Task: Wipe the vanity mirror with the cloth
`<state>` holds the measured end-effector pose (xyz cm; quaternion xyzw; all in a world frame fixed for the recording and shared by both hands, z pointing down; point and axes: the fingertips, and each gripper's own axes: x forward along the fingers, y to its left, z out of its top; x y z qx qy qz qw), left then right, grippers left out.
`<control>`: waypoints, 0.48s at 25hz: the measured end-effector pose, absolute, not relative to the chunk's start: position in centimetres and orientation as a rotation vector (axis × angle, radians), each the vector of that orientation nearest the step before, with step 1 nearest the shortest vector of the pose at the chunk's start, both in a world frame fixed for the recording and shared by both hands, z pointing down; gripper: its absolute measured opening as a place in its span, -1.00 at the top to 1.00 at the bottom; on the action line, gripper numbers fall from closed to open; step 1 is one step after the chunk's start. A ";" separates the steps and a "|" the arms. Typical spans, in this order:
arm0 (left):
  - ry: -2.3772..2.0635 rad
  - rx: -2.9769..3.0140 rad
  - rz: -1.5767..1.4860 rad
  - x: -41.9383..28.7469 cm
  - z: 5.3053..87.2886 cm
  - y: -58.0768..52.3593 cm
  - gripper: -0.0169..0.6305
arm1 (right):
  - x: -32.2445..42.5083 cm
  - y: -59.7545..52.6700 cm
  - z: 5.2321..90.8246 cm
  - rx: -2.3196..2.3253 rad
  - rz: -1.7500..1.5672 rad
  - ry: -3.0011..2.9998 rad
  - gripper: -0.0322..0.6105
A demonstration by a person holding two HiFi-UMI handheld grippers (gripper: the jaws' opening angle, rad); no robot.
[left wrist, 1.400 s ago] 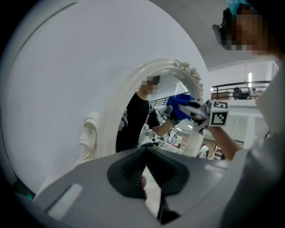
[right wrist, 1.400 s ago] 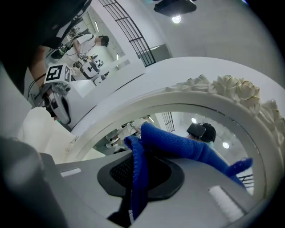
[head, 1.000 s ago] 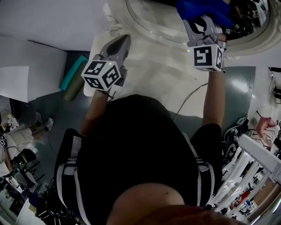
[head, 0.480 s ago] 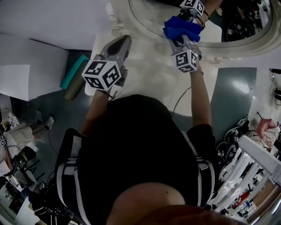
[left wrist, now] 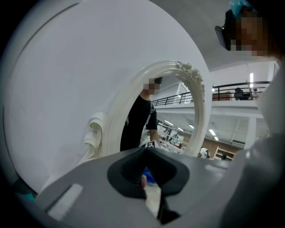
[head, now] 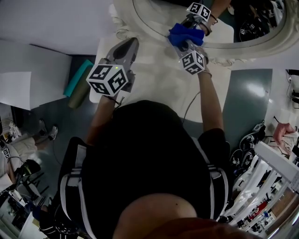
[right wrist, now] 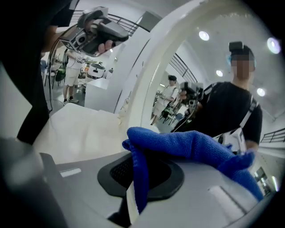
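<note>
Cloth (right wrist: 178, 142) (blue), clamped in right gripper (right wrist: 130, 193), at mirror (head: 159, 13)

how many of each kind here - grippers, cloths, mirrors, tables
grippers: 2 (left gripper shut and empty, right gripper shut on the cloth)
cloths: 1 (blue)
mirrors: 1 (vanity mirror, pale carved frame)
tables: 1 (white table under the mirror)
total: 5
</note>
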<state>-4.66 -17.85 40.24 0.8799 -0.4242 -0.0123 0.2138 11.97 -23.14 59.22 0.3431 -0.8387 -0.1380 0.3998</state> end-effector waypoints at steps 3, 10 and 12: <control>-1.190 2.440 -0.032 -4.8 40.1 -17.5 0.91 | 12.4 -22.6 62.7 0.809 -0.224 -2.116 0.78; -1.217 2.415 -0.038 -6.1 40.4 -18.1 0.91 | 12.5 -22.6 63.0 0.774 -0.173 -2.139 0.78; -1.208 2.417 -0.043 -5.9 40.4 -18.2 0.91 | 12.4 -22.5 63.0 0.757 -0.148 -2.158 0.78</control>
